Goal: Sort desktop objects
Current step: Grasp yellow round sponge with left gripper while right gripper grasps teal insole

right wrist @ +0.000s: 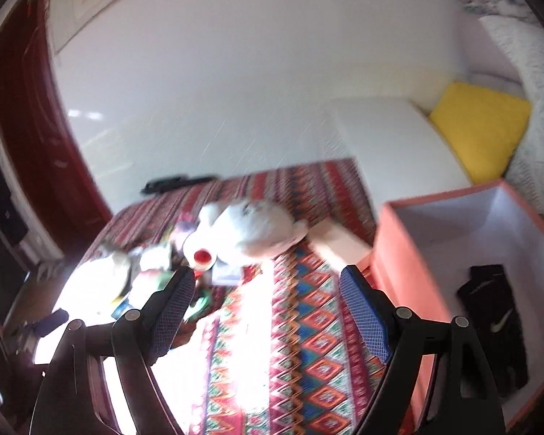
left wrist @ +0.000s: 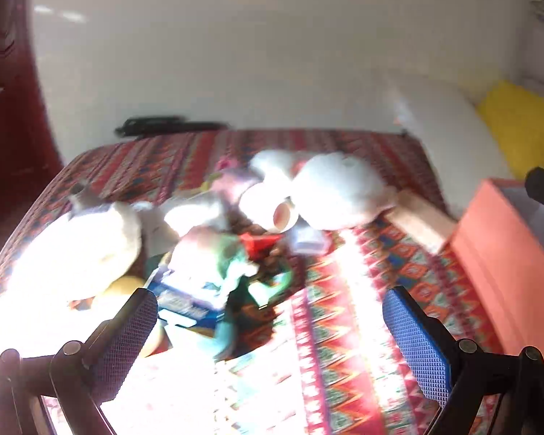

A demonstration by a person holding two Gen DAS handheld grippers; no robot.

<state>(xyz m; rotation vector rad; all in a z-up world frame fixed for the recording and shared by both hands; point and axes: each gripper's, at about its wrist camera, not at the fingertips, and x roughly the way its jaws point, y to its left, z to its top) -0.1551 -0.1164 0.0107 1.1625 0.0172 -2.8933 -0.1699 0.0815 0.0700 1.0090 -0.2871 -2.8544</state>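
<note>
Right wrist view shows the right gripper [right wrist: 266, 302] spread wide and empty above the patterned cloth [right wrist: 308, 344]. A black sock [right wrist: 497, 322] lies in the orange box [right wrist: 402, 253], its long axis running from far to near. Left gripper [left wrist: 268, 330] also stands wide, empty, near the blurred pile of objects [left wrist: 235, 239].

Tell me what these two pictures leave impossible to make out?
- Pile of objects, left wrist view: motion blur and sun glare smear it; single items and the print on the blue packet are unreadable.
- Orange box, left wrist view: cut off by the right edge, so its inside is hidden.
- Black sock in the box, right wrist view: its lower end lies behind the right gripper.
- White plush toy: too blurred to identify.
</note>
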